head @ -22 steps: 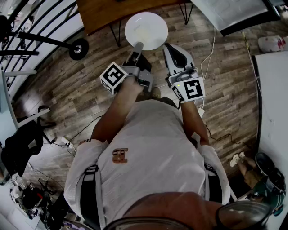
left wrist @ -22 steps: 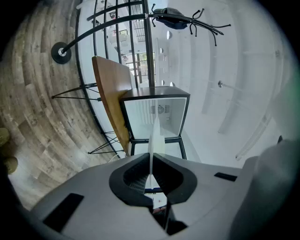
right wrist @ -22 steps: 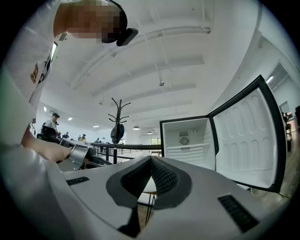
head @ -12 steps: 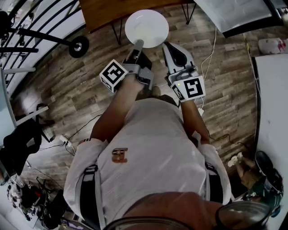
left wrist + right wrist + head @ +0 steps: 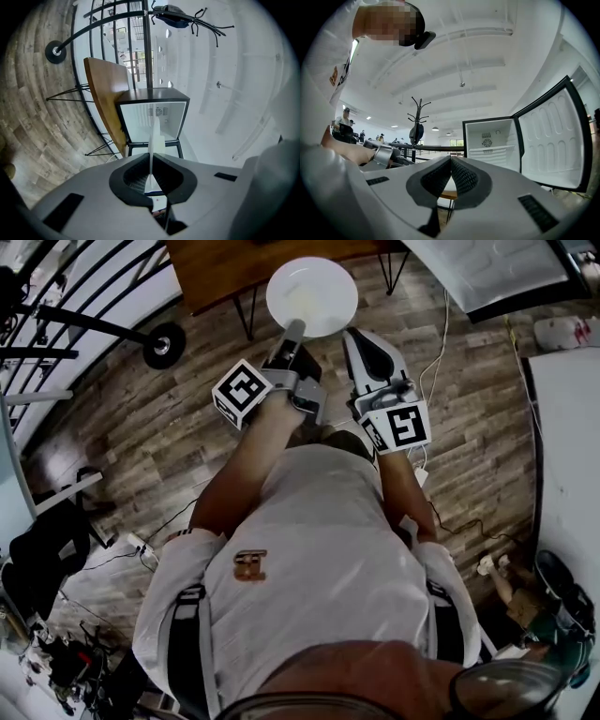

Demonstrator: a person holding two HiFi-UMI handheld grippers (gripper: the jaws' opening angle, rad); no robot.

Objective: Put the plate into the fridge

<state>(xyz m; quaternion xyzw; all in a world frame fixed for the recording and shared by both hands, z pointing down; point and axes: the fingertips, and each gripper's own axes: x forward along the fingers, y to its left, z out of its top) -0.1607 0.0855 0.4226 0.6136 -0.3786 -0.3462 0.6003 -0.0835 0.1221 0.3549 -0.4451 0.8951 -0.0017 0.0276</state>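
Observation:
The round white plate is held out in front of the person, over the wood floor beside the wooden table. My left gripper is shut on the plate's near rim. In the left gripper view the plate stands edge-on between the pads of the left gripper, in line with the open fridge ahead. My right gripper hangs just right of the plate, shut and holding nothing. The right gripper view shows the right gripper closed, with the fridge's white inside and its swung-open door beyond.
The fridge door lies at the top right of the head view. A wheeled stand and black railings are at the left. Cables run over the floor at right, beside a white table. A coat rack stands behind.
Both grippers and the plate have shifted a little forward and to the right in the head view. The left gripper's hold on the plate is unchanged.

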